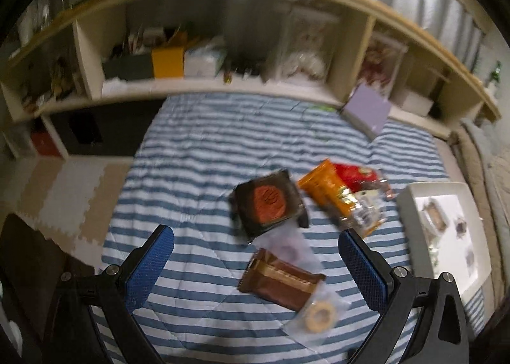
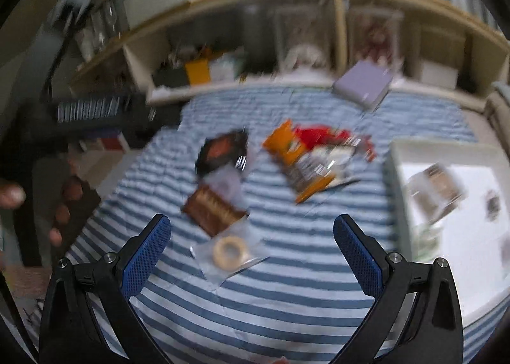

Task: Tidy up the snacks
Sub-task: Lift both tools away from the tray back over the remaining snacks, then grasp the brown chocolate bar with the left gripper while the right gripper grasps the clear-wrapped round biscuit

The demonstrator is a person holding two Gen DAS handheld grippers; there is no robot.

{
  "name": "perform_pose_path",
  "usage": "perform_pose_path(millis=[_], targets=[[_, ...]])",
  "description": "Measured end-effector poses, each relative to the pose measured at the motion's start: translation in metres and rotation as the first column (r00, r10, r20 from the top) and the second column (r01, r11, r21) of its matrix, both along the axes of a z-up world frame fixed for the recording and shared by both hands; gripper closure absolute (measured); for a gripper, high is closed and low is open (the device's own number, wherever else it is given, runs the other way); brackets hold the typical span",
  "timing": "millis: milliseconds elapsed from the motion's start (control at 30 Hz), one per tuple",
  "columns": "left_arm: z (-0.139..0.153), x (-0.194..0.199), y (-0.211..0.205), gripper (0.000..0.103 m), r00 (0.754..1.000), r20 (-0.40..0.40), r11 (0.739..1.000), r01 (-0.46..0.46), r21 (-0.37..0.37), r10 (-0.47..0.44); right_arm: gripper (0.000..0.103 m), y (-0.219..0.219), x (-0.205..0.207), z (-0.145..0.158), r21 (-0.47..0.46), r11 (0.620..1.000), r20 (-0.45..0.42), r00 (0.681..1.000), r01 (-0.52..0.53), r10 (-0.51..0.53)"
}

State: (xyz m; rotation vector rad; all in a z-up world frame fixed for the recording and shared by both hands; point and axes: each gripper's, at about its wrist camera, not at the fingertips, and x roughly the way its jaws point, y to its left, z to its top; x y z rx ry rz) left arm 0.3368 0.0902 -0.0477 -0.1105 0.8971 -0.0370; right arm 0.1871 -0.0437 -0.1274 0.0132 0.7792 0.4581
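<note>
Snacks lie on a blue-striped bedspread point(image 1: 197, 153). A dark packet with a round brown cake point(image 1: 269, 201) sits centre, an orange packet point(image 1: 328, 192) and a red packet point(image 1: 353, 174) to its right. A brown wrapped bar point(image 1: 280, 281) and a clear bag with a ring biscuit point(image 1: 320, 316) lie nearer. My left gripper point(image 1: 256, 255) is open and empty above the brown bar. My right gripper point(image 2: 251, 243) is open and empty above the ring biscuit bag point(image 2: 229, 251). A white tray point(image 1: 411, 204) with a few small snacks stands at the right; it also shows in the right wrist view point(image 2: 395, 156).
A cream shelf unit point(image 1: 223, 86) with boxes and bags runs behind the bed. A lilac box point(image 1: 366, 109) leans at the bed's far edge. Foam floor mats point(image 1: 63, 185) lie at the left. The person's left hand point(image 2: 60, 204) shows at the left of the right wrist view.
</note>
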Motion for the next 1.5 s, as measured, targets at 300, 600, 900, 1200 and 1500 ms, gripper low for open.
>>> perform_pose_path(millis=[300,600,900,1200,1500], targets=[[-0.049,0.050,0.001,0.000,0.989,-0.144,0.996,0.013,-0.083,-0.025,0.000,0.039,0.017,-0.059,-0.076,0.997,-0.140,0.990,-0.023,0.012],[-0.100,0.079,0.002,0.000,0.967,-0.254,0.968,-0.075,-0.239,0.012,0.000,0.017,0.018,-0.078,-0.183,0.983,-0.213,0.976,0.006,-0.046],[-0.120,0.088,-0.031,0.000,0.965,-0.263,0.990,-0.023,-0.140,-0.015,0.000,-0.030,0.020,-0.073,-0.210,0.976,-0.286,0.951,0.060,-0.120],[-0.126,0.096,-0.034,0.000,0.971,-0.239,0.988,-0.035,-0.149,-0.002,0.000,-0.025,0.030,-0.047,0.005,0.999,-0.295,0.955,0.043,-0.040],[-0.123,0.082,-0.018,0.000,0.975,-0.220,0.972,-0.092,-0.217,0.043,0.045,0.007,0.032,-0.073,-0.083,0.997,-0.264,0.964,-0.007,-0.015]])
